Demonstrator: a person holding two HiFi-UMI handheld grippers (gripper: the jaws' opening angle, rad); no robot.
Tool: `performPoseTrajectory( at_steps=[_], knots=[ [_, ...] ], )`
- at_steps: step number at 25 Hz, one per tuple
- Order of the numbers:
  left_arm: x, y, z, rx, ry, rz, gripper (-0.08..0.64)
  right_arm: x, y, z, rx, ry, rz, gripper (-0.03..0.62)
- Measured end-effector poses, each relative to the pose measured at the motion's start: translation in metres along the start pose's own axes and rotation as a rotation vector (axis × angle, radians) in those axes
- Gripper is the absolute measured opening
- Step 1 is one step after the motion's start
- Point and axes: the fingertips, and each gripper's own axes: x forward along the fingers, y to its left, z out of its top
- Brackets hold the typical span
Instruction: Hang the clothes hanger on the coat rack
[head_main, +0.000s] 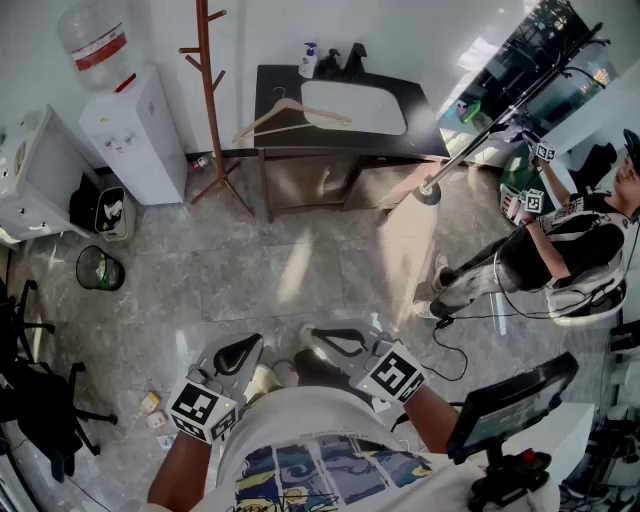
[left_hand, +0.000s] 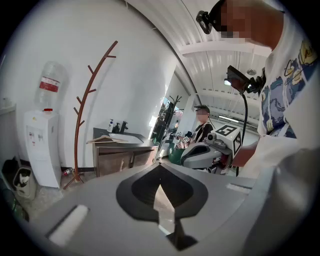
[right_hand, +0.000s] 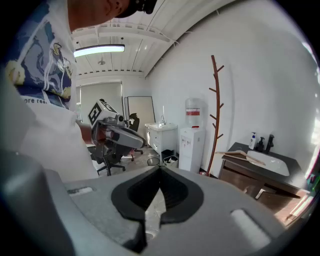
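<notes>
A wooden clothes hanger (head_main: 290, 115) lies on the left end of a dark sink counter (head_main: 425, 135) against the far wall. The brown wooden coat rack (head_main: 210, 100) stands just left of that counter with nothing hung on it. Both grippers are held close to my body, far from the two. My left gripper (head_main: 235, 355) and right gripper (head_main: 335, 340) are shut and hold nothing. The left gripper view shows the rack (left_hand: 82, 125) and hanger (left_hand: 107, 139) beyond its jaws (left_hand: 160, 167). In the right gripper view, rack (right_hand: 216, 110) and hanger (right_hand: 242, 156) stand right of its jaws (right_hand: 160, 170).
A white water dispenser (head_main: 135, 130) stands left of the rack, with a black bin (head_main: 100, 268) and a bag nearby. Another person (head_main: 560, 250) holding grippers crouches at the right. An office chair (head_main: 40, 390) is at the left, and a screen on a stand (head_main: 510, 410) at lower right.
</notes>
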Motion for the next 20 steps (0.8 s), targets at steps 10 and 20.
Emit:
performPoseTrajectory(
  at_steps=[10,20],
  knots=[
    [0.050,0.002,0.032,0.014,0.021,0.067,0.002,-0.004,-0.050,0.010,-0.021,-0.044,0.075,0.001],
    [0.137,0.012,0.051,0.025,0.058,0.106,0.002,-0.023,-0.137,-0.008,0.023,-0.076,0.116,0.002]
  ],
)
